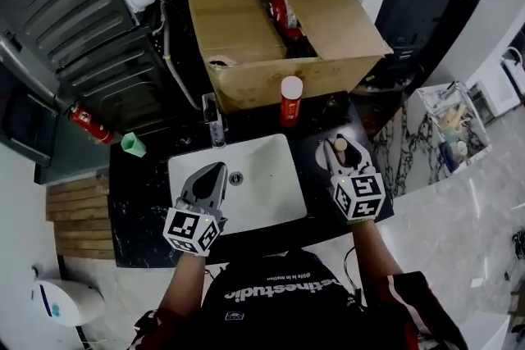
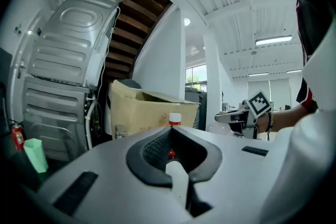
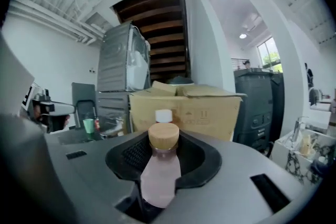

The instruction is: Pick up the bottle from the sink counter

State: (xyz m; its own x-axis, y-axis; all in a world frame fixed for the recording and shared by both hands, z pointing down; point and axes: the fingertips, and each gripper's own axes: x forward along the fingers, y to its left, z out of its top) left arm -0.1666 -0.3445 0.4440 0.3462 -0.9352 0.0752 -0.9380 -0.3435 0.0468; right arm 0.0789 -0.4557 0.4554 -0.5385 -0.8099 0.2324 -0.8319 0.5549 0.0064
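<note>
A small pale pink bottle [image 3: 159,178] with a round wooden cap [image 1: 340,145] stands between the jaws of my right gripper [image 1: 343,153], over the black counter [image 1: 320,164] to the right of the sink. Both pads press on its sides, so that gripper [image 3: 164,142] is shut on it. My left gripper [image 1: 216,170] hangs over the white sink basin [image 1: 267,193] with its jaws together and nothing between them [image 2: 170,131]. A red bottle with a white cap [image 1: 290,100] stands at the back of the counter, against the box.
A large open cardboard box [image 1: 246,20] fills the space behind the counter. A chrome faucet [image 1: 213,125] rises at the sink's back left, with a green cup [image 1: 134,145] further left. A grey machine [image 1: 74,20] and a red extinguisher [image 1: 89,123] stand at the left.
</note>
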